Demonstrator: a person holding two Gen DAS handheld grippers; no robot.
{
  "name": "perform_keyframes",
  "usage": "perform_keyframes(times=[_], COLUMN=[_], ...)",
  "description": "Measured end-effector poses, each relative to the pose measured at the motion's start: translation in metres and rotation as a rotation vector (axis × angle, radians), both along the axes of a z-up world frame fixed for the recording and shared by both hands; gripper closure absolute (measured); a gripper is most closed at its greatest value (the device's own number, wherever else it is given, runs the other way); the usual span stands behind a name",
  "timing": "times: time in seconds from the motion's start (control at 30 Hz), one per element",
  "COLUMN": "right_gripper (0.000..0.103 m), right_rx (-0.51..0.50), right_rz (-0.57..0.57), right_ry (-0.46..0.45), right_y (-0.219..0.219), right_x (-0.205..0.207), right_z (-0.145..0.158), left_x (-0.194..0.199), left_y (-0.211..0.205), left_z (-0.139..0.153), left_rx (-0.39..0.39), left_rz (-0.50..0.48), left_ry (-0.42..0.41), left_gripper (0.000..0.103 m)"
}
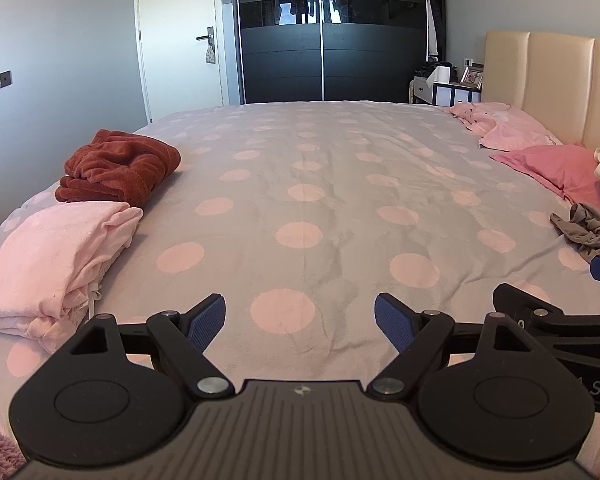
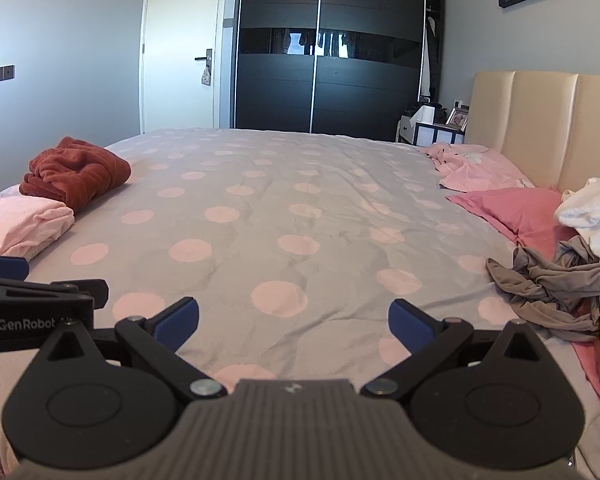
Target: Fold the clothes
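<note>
My left gripper (image 1: 300, 320) is open and empty, low over the grey bedspread with pink dots (image 1: 300, 184). My right gripper (image 2: 294, 322) is open and empty beside it, over the same bedspread (image 2: 284, 200). A folded pale pink garment (image 1: 52, 264) lies at the left, with a folded rust-red garment (image 1: 120, 166) behind it; both also show in the right wrist view, the pink one (image 2: 24, 222) and the red one (image 2: 76, 170). A crumpled grey garment (image 2: 552, 284) and a white garment (image 2: 592, 216) lie at the right; the grey one also shows in the left wrist view (image 1: 588, 226).
Pink pillows (image 2: 516, 208) lie against the beige headboard (image 2: 540, 120) at the right. A dark wardrobe (image 2: 328, 48) and a white door (image 2: 180, 44) stand beyond the bed's far edge. A bedside table (image 2: 432, 130) stands in the corner.
</note>
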State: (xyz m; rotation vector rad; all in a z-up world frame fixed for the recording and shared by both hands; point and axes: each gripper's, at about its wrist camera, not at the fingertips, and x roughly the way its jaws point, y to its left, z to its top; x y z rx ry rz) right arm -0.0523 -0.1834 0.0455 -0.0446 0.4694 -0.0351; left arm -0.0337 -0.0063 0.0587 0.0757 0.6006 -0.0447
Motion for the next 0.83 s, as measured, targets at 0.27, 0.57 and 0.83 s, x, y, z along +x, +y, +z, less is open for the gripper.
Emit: perform_keyframes(times=[0.27,0.57,0.83], right_gripper=[0.001,0.001,0.001], right_rx=[-0.006,-0.004,0.002], right_rz=[0.001,0.005,0.007], right_ry=[-0.007,-0.004,0.005], right_y=[0.0048,0.005,0.0057], right_x=[-0.0036,-0.0034,-0.0011], right_z=[0.0007,0.0016,0.0021], left_x=[-0.0026,-0.0018,-0.0012], left_y=[0.0043,0.0054,0.005], left_z=[0.0025,0.0019,0.0011], left_rx=[-0.011,-0.009,-0.007], left_rz=[0.003,0.004,0.007], left_ry=[0.004,0.006,0.005], left_gripper=[0.021,0.022,0.022])
